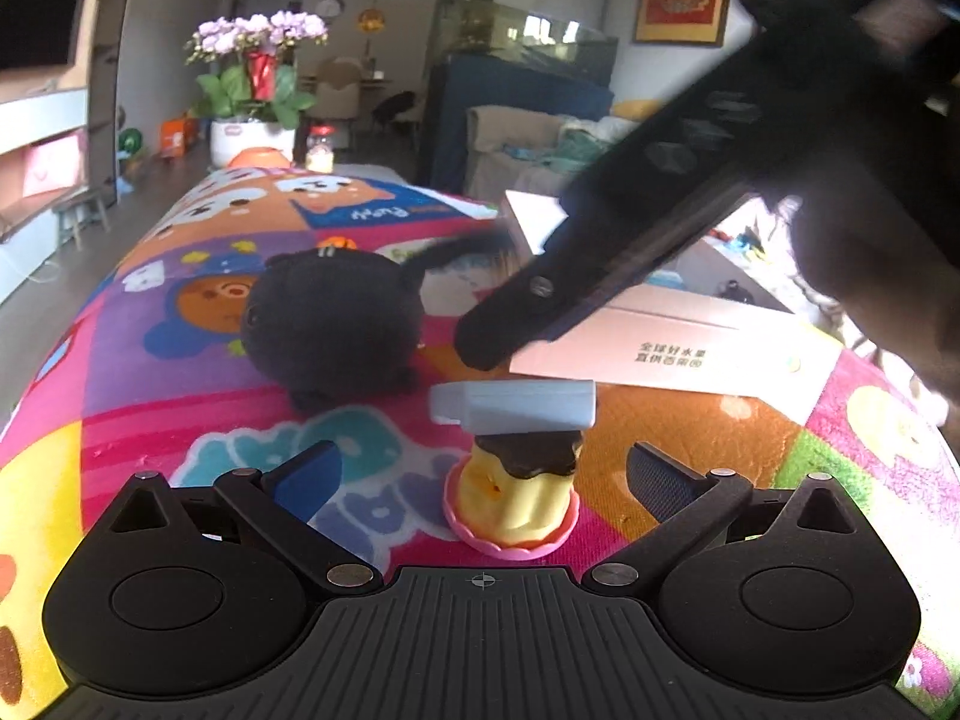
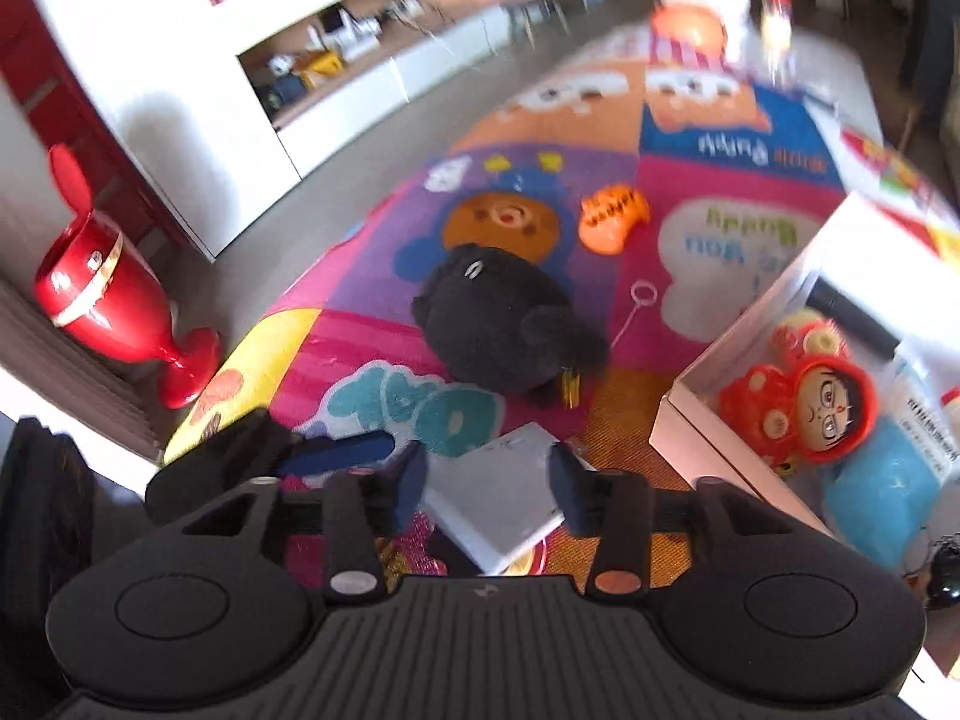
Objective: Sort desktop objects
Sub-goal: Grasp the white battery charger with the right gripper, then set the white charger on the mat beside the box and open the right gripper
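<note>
While the left gripper (image 1: 480, 474) gapes around the pudding toy (image 1: 513, 495), the half-spread right gripper (image 2: 489, 489) straddles a grey box (image 2: 492, 504) atop it without pinching.

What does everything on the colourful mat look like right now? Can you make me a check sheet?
Surface: cartoon play mat, bright patches, on a floor.
Job's things: black plush on the mat; pudding toy with a grey box resting on top; orange toy farther back.
Storage box: pink box, holding a red doll.
Clutter: white loop string beside the plush.
Claws: left claw open around the pudding toy, not touching; right claw open above the grey box.
Cables: nothing seen.
Surroundings: red vase, potted flowers, white shelves.
</note>
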The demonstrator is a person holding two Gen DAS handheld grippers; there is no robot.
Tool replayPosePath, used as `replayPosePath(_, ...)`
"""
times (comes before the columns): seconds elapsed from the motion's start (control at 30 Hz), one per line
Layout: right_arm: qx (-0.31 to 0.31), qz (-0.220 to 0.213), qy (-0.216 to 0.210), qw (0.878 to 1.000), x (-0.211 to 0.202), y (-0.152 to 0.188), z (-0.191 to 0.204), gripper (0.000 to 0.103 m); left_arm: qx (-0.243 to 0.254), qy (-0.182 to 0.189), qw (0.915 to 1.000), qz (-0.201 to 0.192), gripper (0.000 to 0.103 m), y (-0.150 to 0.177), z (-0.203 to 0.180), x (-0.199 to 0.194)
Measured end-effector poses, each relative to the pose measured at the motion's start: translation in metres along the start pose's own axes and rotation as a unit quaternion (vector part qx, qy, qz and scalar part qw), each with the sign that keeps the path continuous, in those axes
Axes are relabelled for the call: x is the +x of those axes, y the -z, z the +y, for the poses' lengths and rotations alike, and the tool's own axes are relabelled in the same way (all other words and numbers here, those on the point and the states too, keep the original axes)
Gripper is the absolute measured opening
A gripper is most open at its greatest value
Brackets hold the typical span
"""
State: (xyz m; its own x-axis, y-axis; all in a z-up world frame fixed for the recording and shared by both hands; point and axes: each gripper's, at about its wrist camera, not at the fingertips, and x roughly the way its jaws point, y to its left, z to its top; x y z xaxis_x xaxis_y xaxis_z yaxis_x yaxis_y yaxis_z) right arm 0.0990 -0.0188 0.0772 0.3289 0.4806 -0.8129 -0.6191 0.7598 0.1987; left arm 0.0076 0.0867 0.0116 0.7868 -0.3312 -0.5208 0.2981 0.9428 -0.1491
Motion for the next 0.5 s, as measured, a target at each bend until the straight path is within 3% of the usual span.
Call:
replayPosePath(0.03, -0.007, -0.004, -0.002, 1.000, -0.001, 0.004, 0.004, 0.066, 0.002, -0.003, 1.0000, 0.001, 0.103, 0.000, -0.001, 0.001)
replayPosePath(0.1, -0.012, -0.010, 0.012, 1.000, 0.002, 0.009, 0.010, 0.076, 0.006, -0.006, 0.9999, 0.009, 0.103, 0.001, -0.005, 0.002)
replayPosePath(0.27, 0.043, -0.006, 0.017, 0.999, 0.021, 0.014, 0.004, 0.079, 0.036, -0.012, 0.9992, 0.014, 0.103, 0.006, -0.022, -0.001)
replayPosePath(0.33, 0.062, -0.014, 0.020, 0.998, 0.023, 0.018, 0.000, 0.067, 0.041, -0.017, 0.9989, 0.017, 0.103, 0.006, -0.023, 0.000)
replayPosePath(0.5, 0.089, -0.052, 0.023, 0.994, 0.002, 0.043, -0.020, 0.053, 0.029, -0.020, 0.9992, 0.020, 0.103, 0.006, -0.020, 0.001)
